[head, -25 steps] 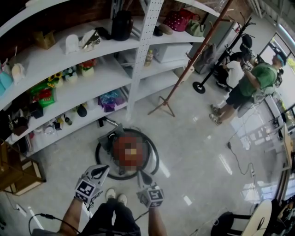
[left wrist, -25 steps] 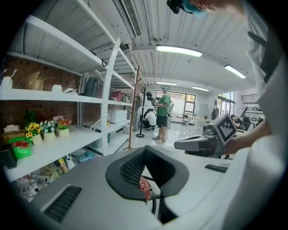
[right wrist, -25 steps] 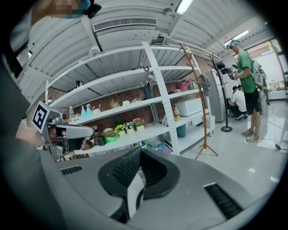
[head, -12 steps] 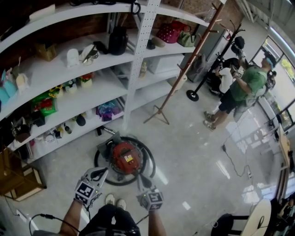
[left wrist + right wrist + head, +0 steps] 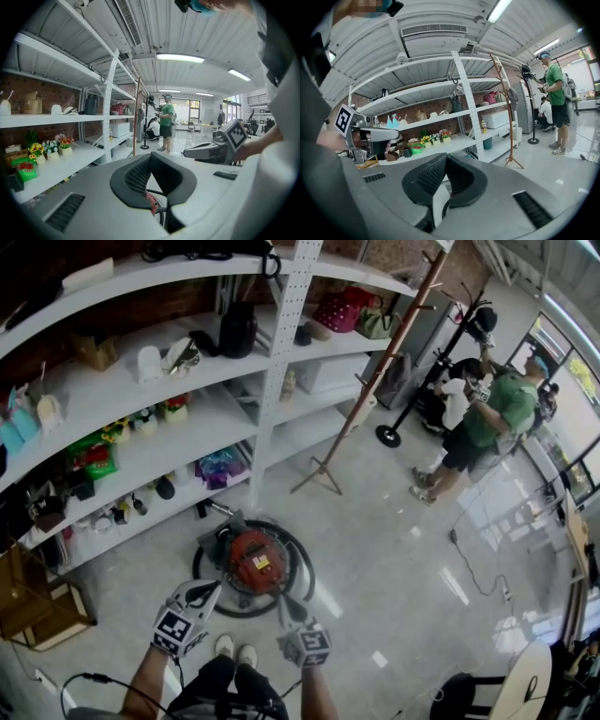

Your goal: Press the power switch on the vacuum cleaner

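A round red vacuum cleaner (image 5: 255,561) sits on the floor in the head view, ringed by its black hose (image 5: 305,563). Both grippers hover just above its near side. My left gripper (image 5: 207,586) points at its left edge and my right gripper (image 5: 285,597) at its lower right edge. The left gripper (image 5: 151,157) has its jaws closed tip to tip with nothing held; a sliver of the red vacuum cleaner (image 5: 151,203) shows below them. The right gripper (image 5: 446,157) is likewise shut and empty. Whether either tip touches the vacuum cannot be told. No switch is discernible.
White shelving (image 5: 192,418) loaded with small goods stands behind the vacuum. A wooden coat rack (image 5: 370,381) leans to the right of it. A person in a green shirt (image 5: 492,413) stands farther off. A wooden crate (image 5: 37,601) is at the left, and a cable (image 5: 478,568) lies on the floor.
The head view has shifted slightly and the vacuum's red top shows clearly. Both grippers stay in about the same place over its near side. The person in green has shifted a little.
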`<control>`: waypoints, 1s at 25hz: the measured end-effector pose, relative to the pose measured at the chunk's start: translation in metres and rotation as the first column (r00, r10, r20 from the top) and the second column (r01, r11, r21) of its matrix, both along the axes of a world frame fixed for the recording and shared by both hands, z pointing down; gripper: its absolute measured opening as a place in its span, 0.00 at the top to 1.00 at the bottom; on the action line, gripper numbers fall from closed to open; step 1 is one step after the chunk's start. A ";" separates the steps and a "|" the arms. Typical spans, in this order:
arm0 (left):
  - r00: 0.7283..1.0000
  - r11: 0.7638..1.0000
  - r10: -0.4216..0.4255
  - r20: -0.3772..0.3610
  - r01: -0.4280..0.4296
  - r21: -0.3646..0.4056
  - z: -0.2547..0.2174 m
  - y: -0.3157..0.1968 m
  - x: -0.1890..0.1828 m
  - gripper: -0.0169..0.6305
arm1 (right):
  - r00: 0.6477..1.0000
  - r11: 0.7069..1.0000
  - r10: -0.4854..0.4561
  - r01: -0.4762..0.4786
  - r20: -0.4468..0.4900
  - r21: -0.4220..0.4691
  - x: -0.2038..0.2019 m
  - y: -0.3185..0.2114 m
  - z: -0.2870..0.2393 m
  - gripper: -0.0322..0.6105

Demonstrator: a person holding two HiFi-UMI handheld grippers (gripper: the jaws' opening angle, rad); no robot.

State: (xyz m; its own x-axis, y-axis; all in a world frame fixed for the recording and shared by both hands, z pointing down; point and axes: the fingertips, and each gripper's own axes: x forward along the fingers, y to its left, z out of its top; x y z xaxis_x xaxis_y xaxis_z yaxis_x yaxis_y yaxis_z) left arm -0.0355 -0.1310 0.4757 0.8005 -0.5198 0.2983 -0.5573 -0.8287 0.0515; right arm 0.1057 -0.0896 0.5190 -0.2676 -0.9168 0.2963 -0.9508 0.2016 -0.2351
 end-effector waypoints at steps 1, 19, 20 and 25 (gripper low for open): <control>1.000 1.000 0.001 0.001 -0.001 -0.001 -0.001 0.002 0.000 0.98 | 1.000 1.000 0.001 -0.001 -0.001 -0.001 0.000 0.002 -0.001 0.93; 1.000 0.998 0.005 -0.010 -0.005 0.057 -0.038 0.016 0.004 0.98 | 1.000 0.998 -0.028 0.029 -0.015 0.063 -0.004 0.015 -0.043 0.93; 1.000 0.998 0.008 -0.009 -0.008 0.057 -0.039 0.017 0.005 0.98 | 1.000 0.997 -0.026 0.027 -0.015 0.072 -0.003 0.015 -0.045 0.93; 1.000 0.996 0.011 -0.009 -0.010 0.093 -0.048 0.014 0.007 0.98 | 1.000 0.996 -0.008 0.008 -0.004 0.089 0.003 0.014 -0.058 0.93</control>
State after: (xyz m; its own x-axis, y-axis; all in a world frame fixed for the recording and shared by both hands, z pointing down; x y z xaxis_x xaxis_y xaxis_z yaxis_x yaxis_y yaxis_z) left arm -0.0281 -0.1166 0.4281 0.8086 -0.5365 0.2415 -0.5484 -0.8360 -0.0210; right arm 0.1086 -0.0756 0.4612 -0.2741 -0.9376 0.2142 -0.9499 0.2292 -0.2125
